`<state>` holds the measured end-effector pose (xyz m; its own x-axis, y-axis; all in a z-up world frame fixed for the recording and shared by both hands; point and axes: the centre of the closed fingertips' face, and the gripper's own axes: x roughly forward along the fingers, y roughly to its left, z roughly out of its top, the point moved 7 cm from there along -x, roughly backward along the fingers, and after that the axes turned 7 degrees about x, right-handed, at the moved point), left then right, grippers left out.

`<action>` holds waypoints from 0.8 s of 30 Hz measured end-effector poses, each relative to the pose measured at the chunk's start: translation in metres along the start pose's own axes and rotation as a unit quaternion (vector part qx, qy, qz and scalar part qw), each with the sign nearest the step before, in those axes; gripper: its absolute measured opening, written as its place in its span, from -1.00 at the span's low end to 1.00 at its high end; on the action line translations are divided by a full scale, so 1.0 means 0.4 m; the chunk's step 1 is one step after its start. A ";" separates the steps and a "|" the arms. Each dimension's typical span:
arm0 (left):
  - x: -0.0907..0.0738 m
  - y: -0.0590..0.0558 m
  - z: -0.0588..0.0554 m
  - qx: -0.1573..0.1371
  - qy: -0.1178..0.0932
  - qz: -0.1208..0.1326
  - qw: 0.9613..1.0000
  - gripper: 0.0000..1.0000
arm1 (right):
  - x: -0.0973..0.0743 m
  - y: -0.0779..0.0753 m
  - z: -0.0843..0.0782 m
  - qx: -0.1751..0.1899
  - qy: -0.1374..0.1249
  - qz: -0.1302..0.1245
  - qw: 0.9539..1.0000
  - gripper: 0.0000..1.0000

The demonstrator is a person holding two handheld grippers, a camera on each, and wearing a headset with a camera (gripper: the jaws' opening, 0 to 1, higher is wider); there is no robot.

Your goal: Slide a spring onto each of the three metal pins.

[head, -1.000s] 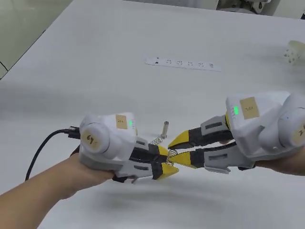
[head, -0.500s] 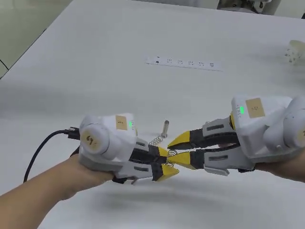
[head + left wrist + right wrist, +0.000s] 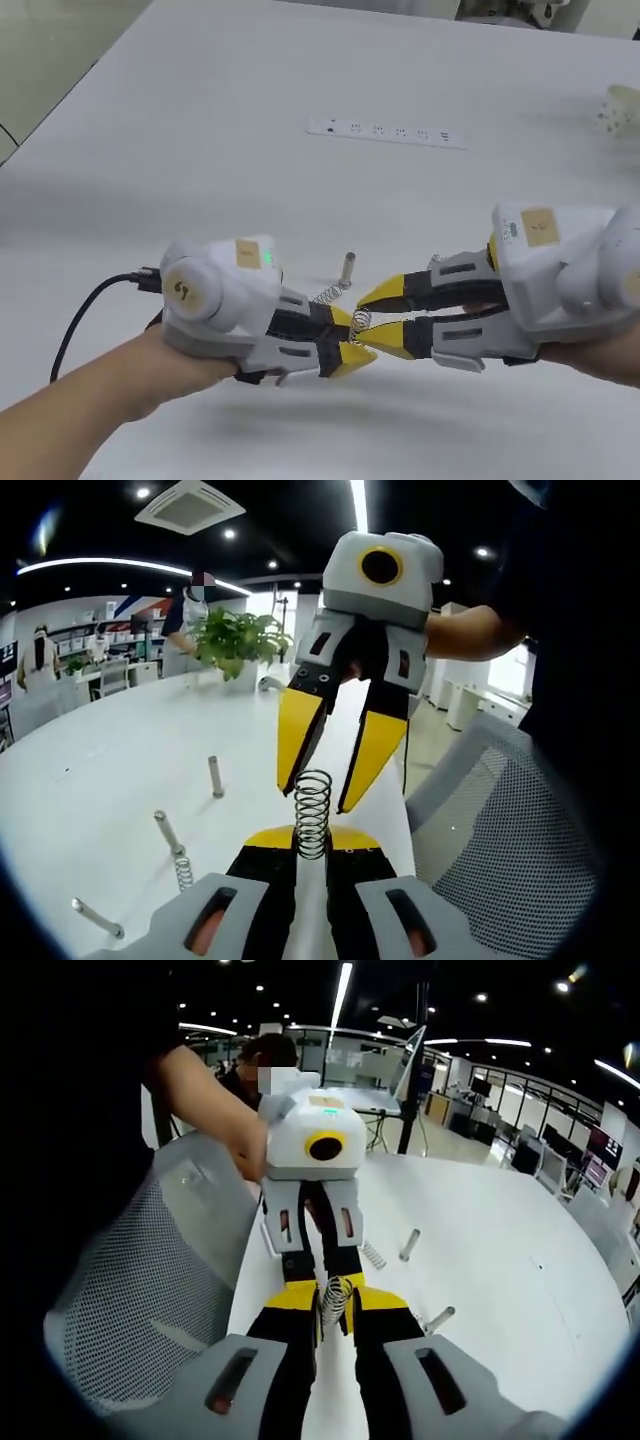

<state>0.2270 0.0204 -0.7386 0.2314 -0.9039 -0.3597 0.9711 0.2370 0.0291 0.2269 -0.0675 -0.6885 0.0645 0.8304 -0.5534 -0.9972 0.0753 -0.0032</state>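
Currently the left gripper [image 3: 310, 840] is clamped shut on the lower end of a small coiled steel spring [image 3: 312, 810], which sticks up out of its yellow tips. The right gripper [image 3: 316, 798] comes in tip-to-tip from the opposite side. Its jaws are parted and its yellow fingers straddle the spring's free end (whether they actually touch the coil is not resolvable). In the head view both tools are held above the white table [image 3: 200, 120], and the spring sits right where the two sets of tips meet.

Just behind the tips a short upright metal pin [image 3: 347, 270] stands on the table, with a second loose spring [image 3: 326, 296] lying just beside it. The left gripper view shows a second metal pin [image 3: 165, 830] lying at a slant with that loose spring at its near end; can't tell if it is threaded on. A third metal pin [image 3: 95, 917] lies flat, nearer the camera. A long white power strip [image 3: 385, 132] sits well back on the table.
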 end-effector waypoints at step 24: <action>-0.006 0.002 0.015 -0.007 -0.001 0.003 1.000 -0.95 | -0.001 -0.008 0.011 0.040 -0.030 -0.004 0.999 -0.84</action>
<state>0.2278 0.0207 -0.7320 0.2376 -0.9030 -0.3579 0.9687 0.2477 0.0183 0.2305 -0.0656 -0.6845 0.0777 0.8613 -0.5021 -0.9904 0.1243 0.0601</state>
